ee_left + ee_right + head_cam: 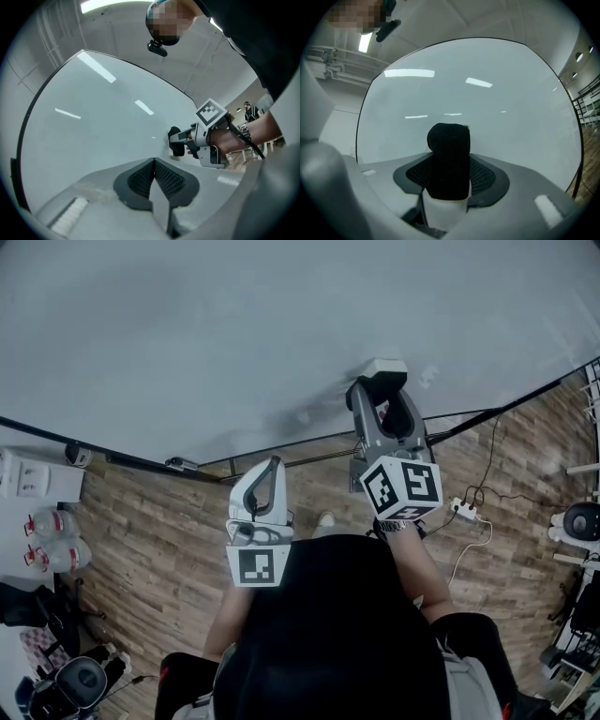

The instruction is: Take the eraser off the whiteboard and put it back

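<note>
The whiteboard (234, 343) fills the upper head view and both gripper views. My right gripper (380, 390) points level at it and is shut on the eraser (449, 145), a white block with black felt standing upright between the pads. In the head view the eraser (385, 367) lies right at the board's surface; I cannot tell whether it touches. The left gripper view shows the black eraser (176, 145) at the right gripper's tip by the board. My left gripper (270, 470) hangs lower and to the left, short of the board, its jaws (153, 164) shut on nothing.
The board's dark lower frame (141, 463) runs across above a wooden floor (159, 549). A power strip with cables (464, 510) lies on the floor at right. A shelf with bottles (52, 545) stands at left, and more equipment (581, 521) at the far right.
</note>
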Action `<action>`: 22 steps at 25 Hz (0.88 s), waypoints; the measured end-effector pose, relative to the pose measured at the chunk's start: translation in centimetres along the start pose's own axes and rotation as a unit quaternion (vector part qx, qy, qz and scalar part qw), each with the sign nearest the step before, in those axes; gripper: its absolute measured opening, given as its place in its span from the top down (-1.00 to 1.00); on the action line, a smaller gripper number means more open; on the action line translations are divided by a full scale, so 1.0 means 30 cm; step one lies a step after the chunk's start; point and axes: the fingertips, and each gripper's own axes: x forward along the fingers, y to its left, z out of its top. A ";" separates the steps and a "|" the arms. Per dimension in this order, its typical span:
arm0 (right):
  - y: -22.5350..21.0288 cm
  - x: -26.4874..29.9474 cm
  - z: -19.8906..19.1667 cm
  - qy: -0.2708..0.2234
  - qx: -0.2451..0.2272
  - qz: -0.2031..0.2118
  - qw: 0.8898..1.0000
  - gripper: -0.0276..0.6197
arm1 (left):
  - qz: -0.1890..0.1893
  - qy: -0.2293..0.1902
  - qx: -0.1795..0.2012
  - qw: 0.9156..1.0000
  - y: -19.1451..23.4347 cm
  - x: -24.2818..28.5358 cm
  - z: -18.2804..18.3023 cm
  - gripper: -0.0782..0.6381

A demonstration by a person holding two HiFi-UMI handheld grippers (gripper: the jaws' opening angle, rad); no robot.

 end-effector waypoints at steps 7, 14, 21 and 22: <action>0.034 -0.030 -0.007 0.002 -0.025 -0.009 1.000 0.23 | -0.011 -0.004 0.004 1.000 0.024 -0.036 0.008 0.78; 0.058 -0.065 -0.014 0.006 -0.032 -0.010 0.999 0.22 | -0.027 -0.002 0.002 1.000 0.022 -0.056 0.003 0.78; 0.117 -0.112 -0.010 0.003 -0.043 -0.008 0.999 0.22 | -0.041 -0.003 0.003 0.999 0.038 -0.094 0.004 0.78; 0.123 -0.117 -0.009 0.003 -0.047 -0.007 0.999 0.22 | -0.043 0.000 0.003 0.999 0.039 -0.095 0.001 0.78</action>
